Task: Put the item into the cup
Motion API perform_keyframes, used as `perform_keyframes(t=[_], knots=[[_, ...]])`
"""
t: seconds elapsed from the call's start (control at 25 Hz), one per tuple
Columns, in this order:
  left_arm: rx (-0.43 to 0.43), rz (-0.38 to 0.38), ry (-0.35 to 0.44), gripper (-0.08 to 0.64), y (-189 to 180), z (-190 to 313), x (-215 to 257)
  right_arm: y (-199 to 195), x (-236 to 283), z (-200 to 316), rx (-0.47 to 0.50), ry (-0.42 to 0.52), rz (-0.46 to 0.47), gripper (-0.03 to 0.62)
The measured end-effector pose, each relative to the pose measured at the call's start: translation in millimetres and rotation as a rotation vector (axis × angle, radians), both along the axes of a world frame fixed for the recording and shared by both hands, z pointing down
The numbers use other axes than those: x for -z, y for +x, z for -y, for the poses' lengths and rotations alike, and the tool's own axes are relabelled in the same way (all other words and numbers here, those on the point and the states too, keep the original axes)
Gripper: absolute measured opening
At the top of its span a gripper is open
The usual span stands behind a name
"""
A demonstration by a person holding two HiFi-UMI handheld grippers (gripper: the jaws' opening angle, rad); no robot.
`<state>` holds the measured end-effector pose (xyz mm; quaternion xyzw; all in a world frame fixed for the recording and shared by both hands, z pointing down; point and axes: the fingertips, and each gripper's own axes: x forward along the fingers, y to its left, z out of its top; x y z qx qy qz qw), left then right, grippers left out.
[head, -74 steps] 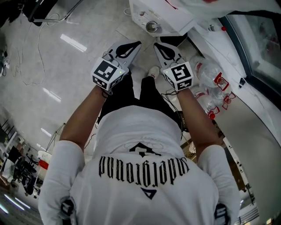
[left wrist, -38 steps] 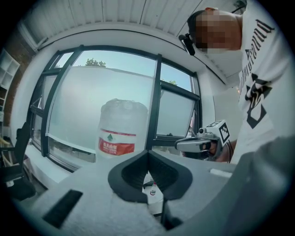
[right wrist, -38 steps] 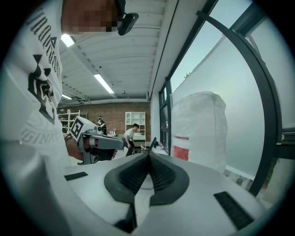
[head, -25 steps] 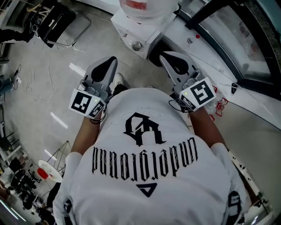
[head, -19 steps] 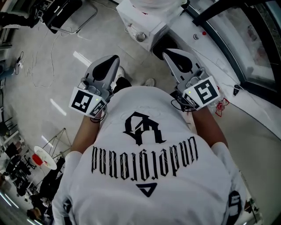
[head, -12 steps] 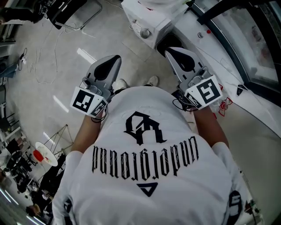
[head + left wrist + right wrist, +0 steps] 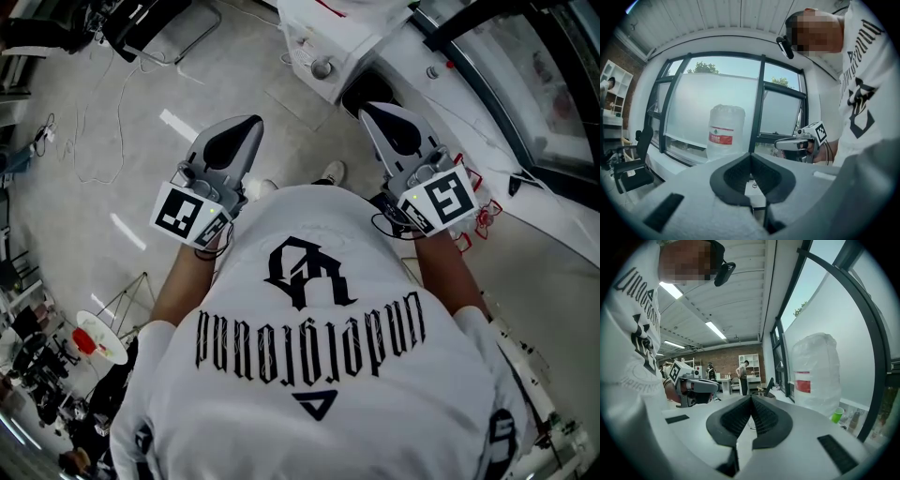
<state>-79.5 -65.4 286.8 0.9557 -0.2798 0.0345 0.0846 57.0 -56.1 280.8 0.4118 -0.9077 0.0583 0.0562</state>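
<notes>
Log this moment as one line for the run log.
left gripper: shut, empty | right gripper: shut, empty | green cup: beside water jug, untouched

An open studio office: brick wall [image 7: 723, 361], desks [image 7: 725, 381], tall windows [image 7: 693, 105].

The left claw [image 7: 250, 123] and the right claw [image 7: 369, 111] are being held wider apart than three seconds ago, and are being edged slightly towards the frame's right.
</notes>
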Motion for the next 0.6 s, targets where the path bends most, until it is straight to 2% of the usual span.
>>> perform_keyframes(t=[0.36, 0.6], knots=[[-0.01, -0.04, 0.021, 0.012, -97, -24, 6, -84, 13, -36, -0.051, 0.017, -0.015, 0.015], [-0.061, -0.064, 0.003, 0.012, -148, -46, 1, -138, 14, -68, -0.097, 0.009, -0.036, 0.015]])
